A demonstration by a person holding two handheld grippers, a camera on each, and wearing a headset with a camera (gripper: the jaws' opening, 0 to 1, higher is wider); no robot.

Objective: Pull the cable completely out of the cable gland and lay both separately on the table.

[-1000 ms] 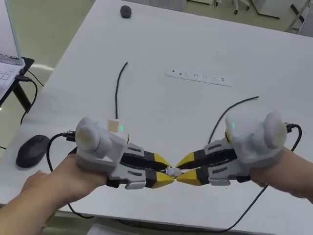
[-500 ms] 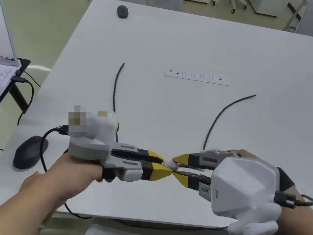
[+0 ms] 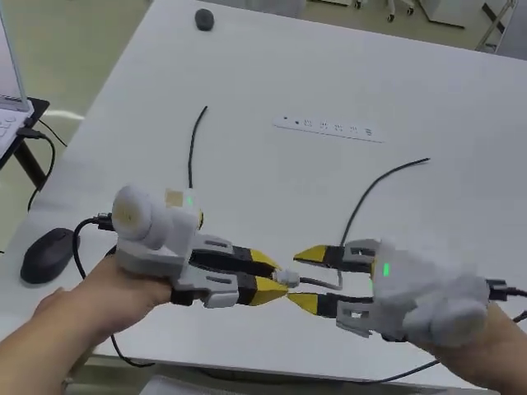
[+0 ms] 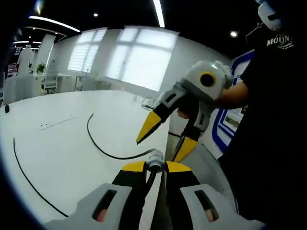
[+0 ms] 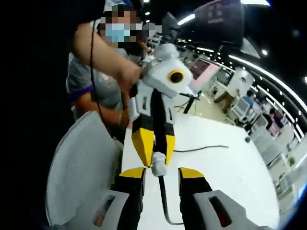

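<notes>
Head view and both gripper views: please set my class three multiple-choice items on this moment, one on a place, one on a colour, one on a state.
1. Where is the cable gland?
A. on the floor
B. between the tips of the left hand-held gripper
C. in a bare hand

2. What colour are the fingertips of both hand-held grippers?
A. yellow
B. red
C. green

3. How do the jaws of the right hand-held gripper stand?
A. shut, tips touching
B. shut on a tool
C. open

Answers:
1 B: both gripper views show the gland pinched between the left one's tips.
2 A: the head view shows yellow tips on both.
3 C: in the right gripper view its jaws stand apart on either side of the black cable, which still runs from the gland.
</notes>
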